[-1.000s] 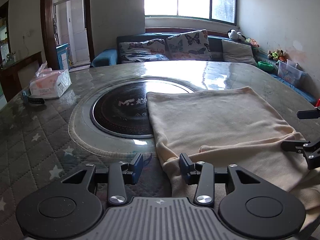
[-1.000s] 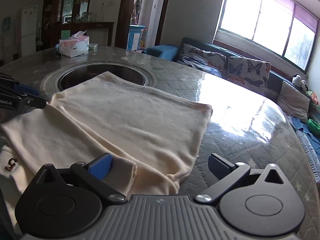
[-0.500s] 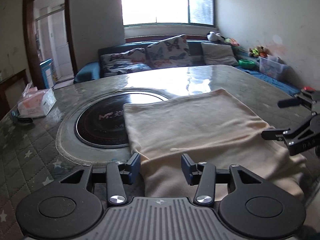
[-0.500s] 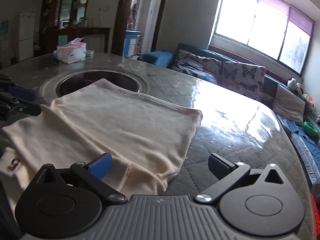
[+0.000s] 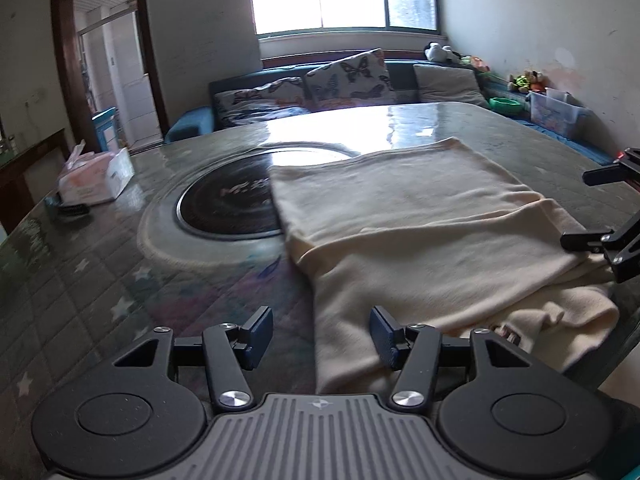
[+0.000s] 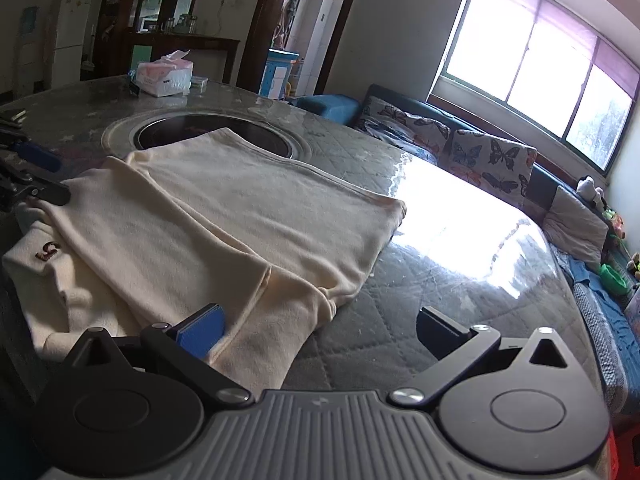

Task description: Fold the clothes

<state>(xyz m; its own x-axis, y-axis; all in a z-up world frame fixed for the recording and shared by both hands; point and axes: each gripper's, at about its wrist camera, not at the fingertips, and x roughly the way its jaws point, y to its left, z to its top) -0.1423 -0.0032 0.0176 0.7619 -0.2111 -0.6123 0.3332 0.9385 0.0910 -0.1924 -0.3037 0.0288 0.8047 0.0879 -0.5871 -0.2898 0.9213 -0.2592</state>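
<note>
Over cream garment (image 5: 420, 240), left claw (image 5: 320, 334) open, right claw (image 6: 320, 322) open, low

Each gripper has a grey ribbed base, two round black discs and black link arms with silver screws. The left gripper (image 5: 321, 330) has dark blue pads (image 5: 260, 326). The right gripper (image 6: 322, 322) shows one bright blue pad (image 6: 203, 330).

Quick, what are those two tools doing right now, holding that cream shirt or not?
Left tool: open, holding nothing, over the near edge of the cream shirt.
Right tool: open wide, holding nothing, at the shirt's other side.
</note>
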